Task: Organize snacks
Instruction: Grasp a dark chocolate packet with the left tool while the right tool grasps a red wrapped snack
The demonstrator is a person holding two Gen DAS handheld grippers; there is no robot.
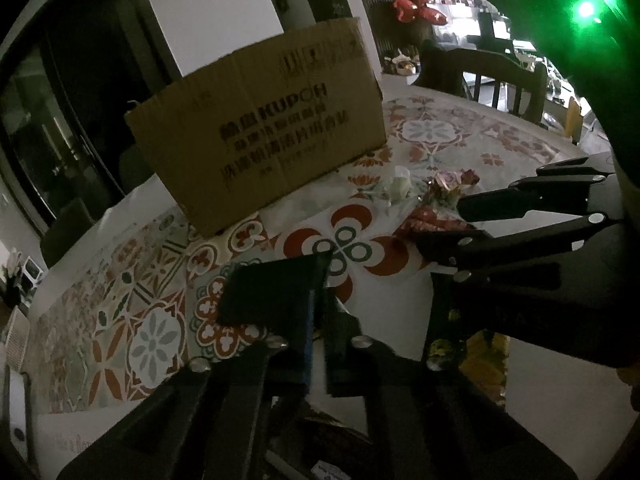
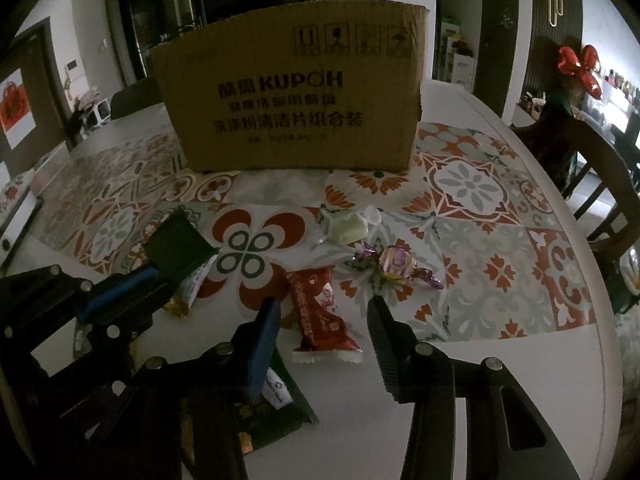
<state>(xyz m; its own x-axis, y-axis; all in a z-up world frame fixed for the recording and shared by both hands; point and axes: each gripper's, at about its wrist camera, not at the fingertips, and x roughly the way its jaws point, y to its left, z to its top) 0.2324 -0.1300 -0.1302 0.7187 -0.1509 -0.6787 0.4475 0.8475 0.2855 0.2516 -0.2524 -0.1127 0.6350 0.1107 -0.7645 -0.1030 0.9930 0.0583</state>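
Observation:
In the left wrist view my left gripper (image 1: 318, 320) is shut on a flat dark green snack packet (image 1: 276, 292) that sticks out past the fingertips just above the table. The right wrist view shows that packet (image 2: 176, 248) in the left gripper (image 2: 156, 276), with a white and gold packet (image 2: 192, 284) under it. My right gripper (image 2: 322, 304) points down over a red snack packet (image 2: 316, 320) lying on the table. The packet is between the fingers with a small gap on each side. From the left wrist view the right gripper (image 1: 440, 226) straddles the red packet (image 1: 420, 216).
An open cardboard box (image 2: 292, 100) stands at the back of the patterned tablecloth (image 2: 480, 248). A pale green candy (image 2: 348, 230) and a purple-wrapped candy (image 2: 394, 264) lie beyond the red packet. Another dark packet (image 2: 276, 412) lies under the right gripper. A wooden chair (image 2: 592, 184) stands at the right table edge.

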